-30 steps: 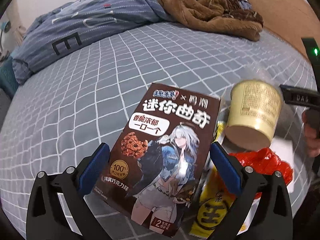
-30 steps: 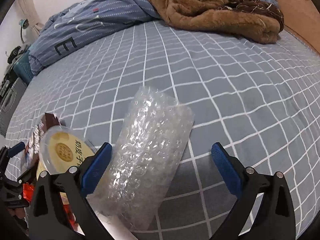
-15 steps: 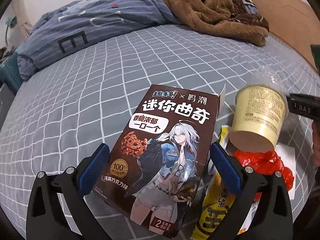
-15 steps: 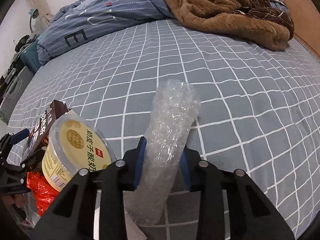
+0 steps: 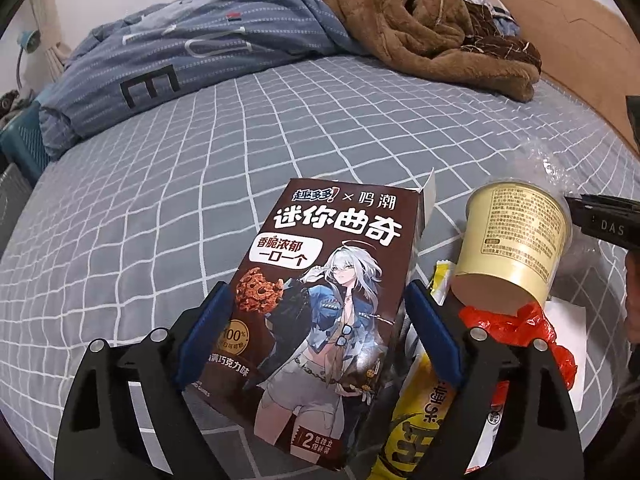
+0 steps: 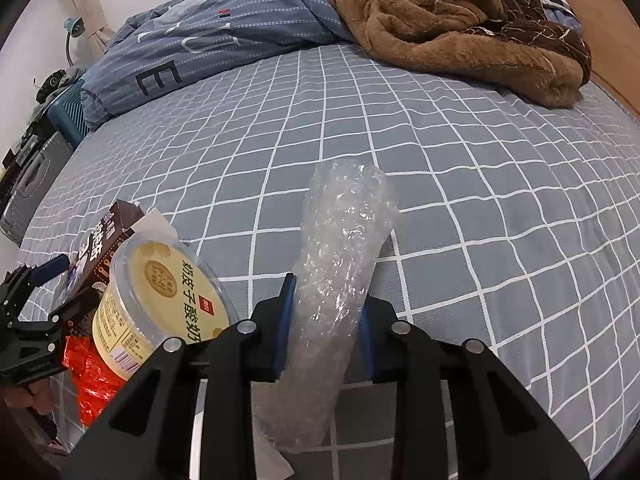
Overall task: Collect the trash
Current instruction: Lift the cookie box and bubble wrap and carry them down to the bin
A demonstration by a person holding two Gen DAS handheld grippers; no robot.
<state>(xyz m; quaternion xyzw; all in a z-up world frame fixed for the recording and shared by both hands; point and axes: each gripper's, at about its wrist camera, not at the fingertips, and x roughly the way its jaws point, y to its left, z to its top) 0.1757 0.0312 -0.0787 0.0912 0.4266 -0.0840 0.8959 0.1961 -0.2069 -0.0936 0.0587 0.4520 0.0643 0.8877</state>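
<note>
Squeezing down on a roll of bubble wrap (image 6: 340, 264), the right gripper (image 6: 324, 328) has both blue pads pressed into the plastic, and the jaws are closing a bit more, so the roll is pinched narrow where it's held. It sticks out ahead of the fingers over the grey checked bed sheet (image 6: 480, 184), near the bed's front edge.

Over on the left, the left gripper (image 5: 316, 336) has the brown cookie box (image 5: 320, 292) sitting between its pads. The jaws are closing in on it; the left pad looks about level with the box's side, the right pad just beside its other edge, but I can't tell if they're really pressing yet.

Rest of the trash is bunched up by that same front edge: a pale yellow yogurt cup (image 5: 516, 240) lying tilted on a crumpled red plastic bag (image 5: 516, 320), a yellow snack wrapper (image 5: 416, 424) tucked just beside the box, and a white sheet of paper (image 5: 568, 320) under the red bag.

Far side of the bed has a blue striped duvet (image 5: 192, 60) and a brown fleece blanket (image 5: 424, 28) heaped near the wooden headboard (image 5: 560, 28).
</note>
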